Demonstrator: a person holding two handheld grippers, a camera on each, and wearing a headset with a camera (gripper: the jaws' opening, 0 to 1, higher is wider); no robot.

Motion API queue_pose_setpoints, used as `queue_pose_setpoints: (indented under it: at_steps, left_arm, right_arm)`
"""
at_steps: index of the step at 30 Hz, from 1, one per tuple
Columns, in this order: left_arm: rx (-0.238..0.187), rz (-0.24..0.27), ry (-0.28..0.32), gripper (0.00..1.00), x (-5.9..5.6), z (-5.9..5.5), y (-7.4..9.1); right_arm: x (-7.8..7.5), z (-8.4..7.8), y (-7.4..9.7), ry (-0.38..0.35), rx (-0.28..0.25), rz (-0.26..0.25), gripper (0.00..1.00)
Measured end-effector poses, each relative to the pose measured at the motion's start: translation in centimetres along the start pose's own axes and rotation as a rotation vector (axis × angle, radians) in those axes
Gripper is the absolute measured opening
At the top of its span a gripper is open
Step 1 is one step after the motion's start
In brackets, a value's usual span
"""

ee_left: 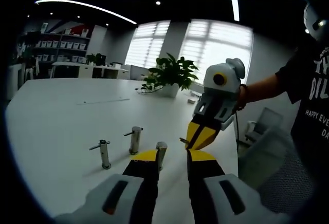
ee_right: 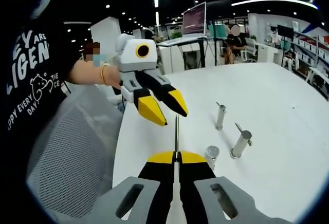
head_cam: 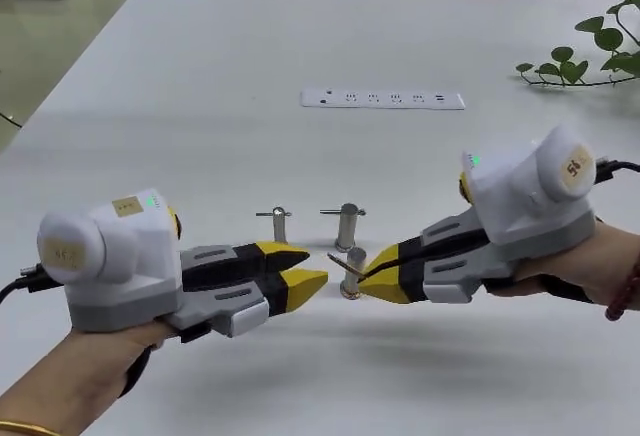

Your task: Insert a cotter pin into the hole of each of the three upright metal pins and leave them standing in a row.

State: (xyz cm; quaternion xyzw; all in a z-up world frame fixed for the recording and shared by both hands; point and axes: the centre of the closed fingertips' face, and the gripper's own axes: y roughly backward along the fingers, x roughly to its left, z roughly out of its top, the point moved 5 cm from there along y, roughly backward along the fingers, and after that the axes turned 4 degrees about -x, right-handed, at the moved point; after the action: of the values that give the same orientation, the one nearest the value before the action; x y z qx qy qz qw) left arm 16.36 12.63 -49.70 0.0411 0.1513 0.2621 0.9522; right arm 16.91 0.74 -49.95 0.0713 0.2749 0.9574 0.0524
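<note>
Three upright metal pins stand on the white table [head_cam: 200, 106]. The far left pin [head_cam: 279, 226] and the far middle pin [head_cam: 346, 226] each carry a cotter pin through the top. The nearest pin [head_cam: 352, 274] has a bare top. My right gripper [head_cam: 375, 276] is shut on a thin cotter pin [head_cam: 345, 264], whose free end points at the nearest pin [ee_right: 212, 155]. The cotter pin [ee_right: 177, 129] sticks straight out of the shut jaws. My left gripper [head_cam: 305, 268] stands open just left of the nearest pin [ee_left: 161, 152], holding nothing.
A white power strip [head_cam: 382, 99] lies farther back on the table. Green plant leaves [head_cam: 590, 51] hang over the far right edge. A mesh chair [ee_right: 77, 152] stands beside the table, close to the person.
</note>
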Motion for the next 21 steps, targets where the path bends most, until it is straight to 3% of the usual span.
queue_pose_setpoints:
  at_steps: [6,14,17,21]
  left_arm:
    - [0.021,0.039,-0.059,0.22,0.3,-0.3,-0.2]
    - [0.036,0.092,-0.113,0.24,0.6,-0.5,-0.8]
    - [0.059,0.116,-0.153,0.23,0.7,-0.5,-1.0]
    - [0.084,0.111,-0.170,0.24,0.6,-0.8,-1.4]
  right_arm:
    - [-1.1,-1.2,0.6,0.096,0.118,-0.040,0.00]
    - [-2.1,-2.2,1.2,0.157,0.208,-0.048,0.00]
    - [-2.6,-2.8,1.5,0.166,0.242,-0.047,0.00]
    - [-3.3,-3.4,1.7,0.179,0.277,-0.050,0.00]
